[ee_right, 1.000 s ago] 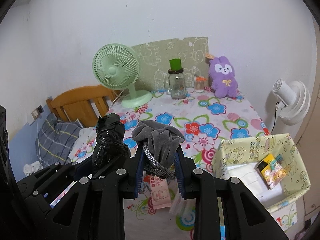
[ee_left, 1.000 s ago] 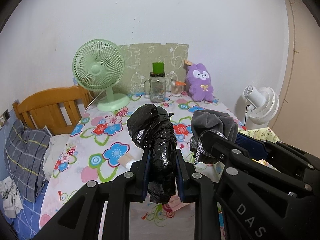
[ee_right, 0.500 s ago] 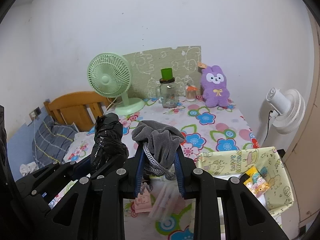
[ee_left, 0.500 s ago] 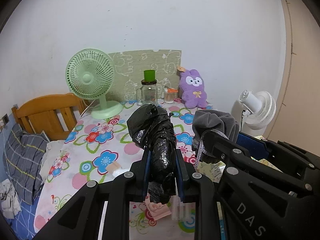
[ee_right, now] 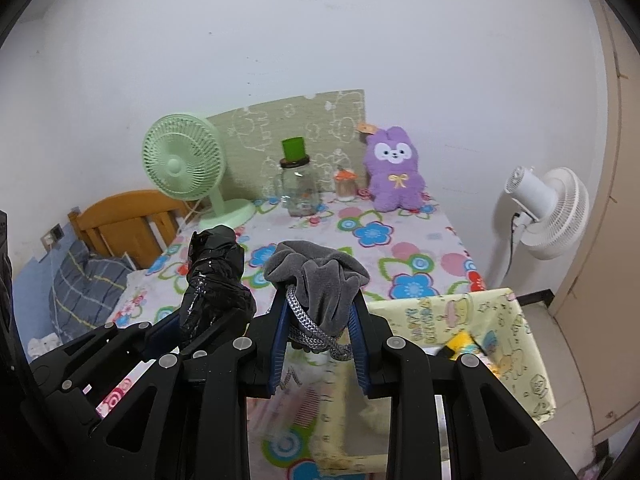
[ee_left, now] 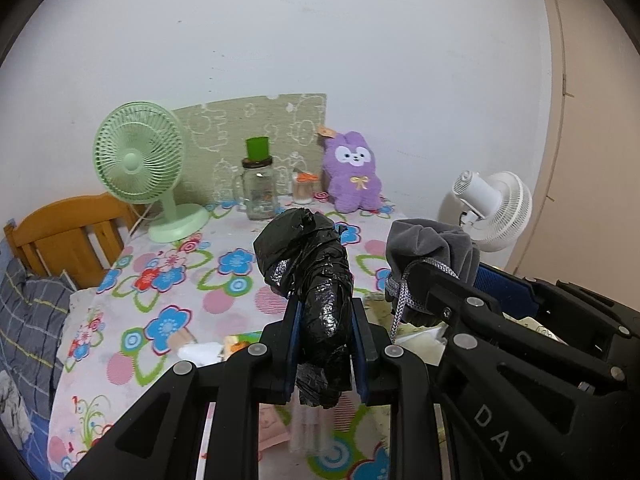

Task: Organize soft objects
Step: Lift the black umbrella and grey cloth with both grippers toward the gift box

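Your left tongs (ee_left: 325, 334) pinch the crinkly, slippery black plastic bag (ee_left: 308, 264) mid-body; your right tongs (ee_right: 320, 334) clamp the soft grey drawstring pouch (ee_right: 320, 280) at its neck.

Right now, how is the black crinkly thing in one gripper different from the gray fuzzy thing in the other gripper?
The shiny black plastic bundle is crinkled and glossy; the gray velvety drawstring pouch looks matte and soft. The bundle has no string showing, while the pouch trails a braided silver cord. The bundle sits in the left gripper, the pouch in the right gripper. Both are squishy, pinched between blue pads, and held up above the flowered tablecloth.
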Demonstrator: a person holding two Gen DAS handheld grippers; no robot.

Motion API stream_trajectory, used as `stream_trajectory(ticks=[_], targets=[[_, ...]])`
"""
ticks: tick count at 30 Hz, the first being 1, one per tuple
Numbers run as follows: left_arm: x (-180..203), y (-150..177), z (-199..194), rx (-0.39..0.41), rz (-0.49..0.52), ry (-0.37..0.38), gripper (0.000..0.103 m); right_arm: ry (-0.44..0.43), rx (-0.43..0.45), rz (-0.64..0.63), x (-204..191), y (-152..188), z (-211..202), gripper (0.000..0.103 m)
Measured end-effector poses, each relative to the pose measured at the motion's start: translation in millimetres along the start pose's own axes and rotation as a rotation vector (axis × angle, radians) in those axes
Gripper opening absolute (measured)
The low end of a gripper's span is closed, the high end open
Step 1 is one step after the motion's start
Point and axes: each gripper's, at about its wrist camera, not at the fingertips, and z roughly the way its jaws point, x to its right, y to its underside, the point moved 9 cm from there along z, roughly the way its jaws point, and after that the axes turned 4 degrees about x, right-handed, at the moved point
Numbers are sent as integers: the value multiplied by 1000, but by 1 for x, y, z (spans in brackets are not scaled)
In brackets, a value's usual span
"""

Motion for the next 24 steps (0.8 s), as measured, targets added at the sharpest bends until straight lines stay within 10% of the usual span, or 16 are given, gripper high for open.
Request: stream_trajectory(ticks=[24], targets=[[75,5,45,-59,94,118,21,129,-28,96,88,14,12,31]])
